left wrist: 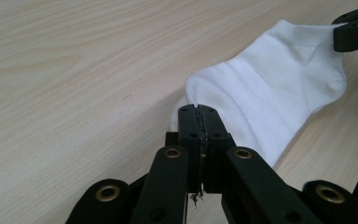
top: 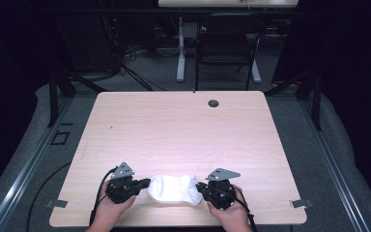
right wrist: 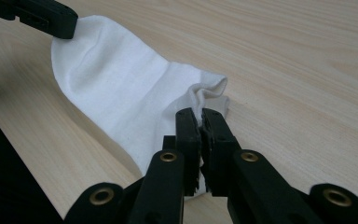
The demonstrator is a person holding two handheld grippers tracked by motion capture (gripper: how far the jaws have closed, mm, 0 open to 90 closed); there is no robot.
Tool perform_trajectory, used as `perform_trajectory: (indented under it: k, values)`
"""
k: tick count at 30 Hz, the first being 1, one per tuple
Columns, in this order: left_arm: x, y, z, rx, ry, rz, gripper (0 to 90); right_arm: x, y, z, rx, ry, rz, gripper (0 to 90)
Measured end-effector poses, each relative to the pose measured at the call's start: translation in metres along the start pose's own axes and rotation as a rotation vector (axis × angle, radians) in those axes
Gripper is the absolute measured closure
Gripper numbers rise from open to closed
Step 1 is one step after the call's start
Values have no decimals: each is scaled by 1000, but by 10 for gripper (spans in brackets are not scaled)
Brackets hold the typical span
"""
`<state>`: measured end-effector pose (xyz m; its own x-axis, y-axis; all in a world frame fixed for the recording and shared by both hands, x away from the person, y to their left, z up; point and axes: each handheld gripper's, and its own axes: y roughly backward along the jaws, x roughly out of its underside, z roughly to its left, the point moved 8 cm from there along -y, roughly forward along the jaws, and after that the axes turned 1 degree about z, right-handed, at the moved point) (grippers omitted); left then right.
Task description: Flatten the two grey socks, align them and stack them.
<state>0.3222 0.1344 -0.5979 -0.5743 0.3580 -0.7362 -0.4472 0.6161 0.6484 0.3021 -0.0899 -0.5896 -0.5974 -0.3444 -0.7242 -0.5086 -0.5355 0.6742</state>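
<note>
A white ankle sock (top: 174, 188) lies stretched sideways on the light wooden table (top: 174, 125), close to its front edge. My left gripper (top: 147, 182) is shut on the sock's left end. In the left gripper view the jaws (left wrist: 199, 113) meet on the sock's (left wrist: 270, 88) near edge, and the other gripper (left wrist: 354, 28) grips the far end at top right. My right gripper (top: 199, 186) is shut on the sock's right end. In the right gripper view its tips (right wrist: 200, 114) pinch the rumpled cuff of the sock (right wrist: 121, 88), with the other gripper (right wrist: 42, 16) at top left.
A round grommet hole (top: 213, 103) sits near the table's far edge. A dark chair (top: 224, 43) and a white desk leg (top: 180, 48) stand beyond the table. Metal brackets (top: 55, 203) (top: 299, 203) mark the front corners. A cable (top: 43, 193) trails off the left side.
</note>
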Motion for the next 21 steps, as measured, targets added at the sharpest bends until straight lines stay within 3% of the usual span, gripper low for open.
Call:
perform_trajectory:
  k: [13,21]
  values:
    - [7,-14,1,-10,-12,40,895,5,-8,-9,11,-28,14,863]
    - [10,-19,3,-25,-30,59,895,8,-15,-8,21,-8,39,863]
